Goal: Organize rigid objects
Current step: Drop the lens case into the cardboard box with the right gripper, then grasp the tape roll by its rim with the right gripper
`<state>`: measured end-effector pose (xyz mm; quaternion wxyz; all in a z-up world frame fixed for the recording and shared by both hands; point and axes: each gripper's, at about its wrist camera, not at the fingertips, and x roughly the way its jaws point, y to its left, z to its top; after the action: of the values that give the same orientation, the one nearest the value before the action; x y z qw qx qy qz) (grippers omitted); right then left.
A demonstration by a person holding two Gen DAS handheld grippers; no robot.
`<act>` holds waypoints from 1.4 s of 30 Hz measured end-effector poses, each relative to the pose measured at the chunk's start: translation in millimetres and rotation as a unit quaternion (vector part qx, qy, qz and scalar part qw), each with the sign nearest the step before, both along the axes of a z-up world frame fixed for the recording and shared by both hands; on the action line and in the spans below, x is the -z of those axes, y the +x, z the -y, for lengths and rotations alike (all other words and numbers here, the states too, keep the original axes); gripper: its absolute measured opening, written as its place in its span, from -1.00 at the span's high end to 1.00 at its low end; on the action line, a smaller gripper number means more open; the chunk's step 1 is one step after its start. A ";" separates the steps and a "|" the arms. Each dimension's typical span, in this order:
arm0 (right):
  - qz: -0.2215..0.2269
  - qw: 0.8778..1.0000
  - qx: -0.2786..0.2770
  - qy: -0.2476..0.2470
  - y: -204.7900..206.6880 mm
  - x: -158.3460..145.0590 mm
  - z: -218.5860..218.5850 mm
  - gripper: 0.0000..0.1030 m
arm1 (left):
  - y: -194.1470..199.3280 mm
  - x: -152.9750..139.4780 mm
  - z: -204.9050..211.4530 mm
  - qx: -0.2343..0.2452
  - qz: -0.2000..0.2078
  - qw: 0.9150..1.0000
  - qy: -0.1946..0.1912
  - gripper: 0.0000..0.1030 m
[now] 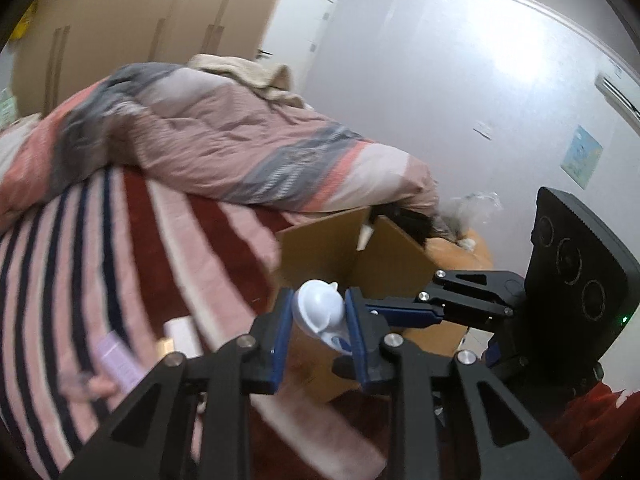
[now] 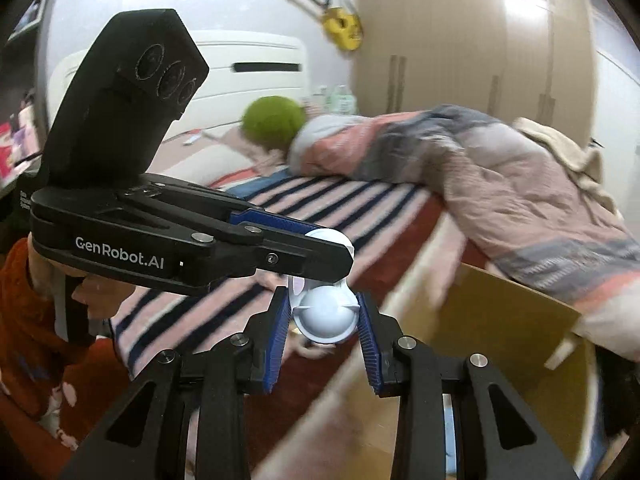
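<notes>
Left claw [image 1: 318, 316]: 2 blue-padded fingers clamped on a white rounded plastic piece [image 1: 322, 306], which sits between the pads with both touching it; in the right wrist view this claw [image 2: 340, 250] reaches in from the left, a white rounded edge showing at its tip.
Right claw [image 2: 325, 316]: blue pads pressed against both sides of a white dome-shaped piece [image 2: 325, 314] with 2 small ear-like tabs, held clear of the bed.
Held items: both white; motion blur makes it hard to tell whether they are 1 toy or 2 separate parts.
Cardboard box [image 1: 384, 264]: open, flaps up, at the edge of the bed, just beyond and below the left claw; in the right wrist view it lies to the lower right.
Bed cover [image 1: 120, 264]: striped pink, dark red and navy.
Quilt [image 1: 240, 144]: pink, grey and coral, bunched across the far side of the bed.
Green round object [image 2: 274, 120]: near the white headboard [image 2: 256, 64].
Yellow toy guitar [image 2: 340, 28]: on the wall beside the wardrobe.
Sleeve [image 2: 24, 312]: red-orange, at lower left behind the left claw.
</notes>
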<state>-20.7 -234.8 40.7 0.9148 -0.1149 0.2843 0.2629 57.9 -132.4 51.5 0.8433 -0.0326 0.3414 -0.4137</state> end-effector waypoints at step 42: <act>-0.134 0.989 -0.061 -0.017 33.0 73.0 -118.7 -0.12 | -0.9 65.9 -176.1 -0.186 0.033 0.975 0.116 -0.67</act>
<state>12.3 -116.1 -32.3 0.8489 -0.1109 0.4007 0.3264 57.0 43.7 -14.4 0.9146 0.0165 0.3467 -0.2076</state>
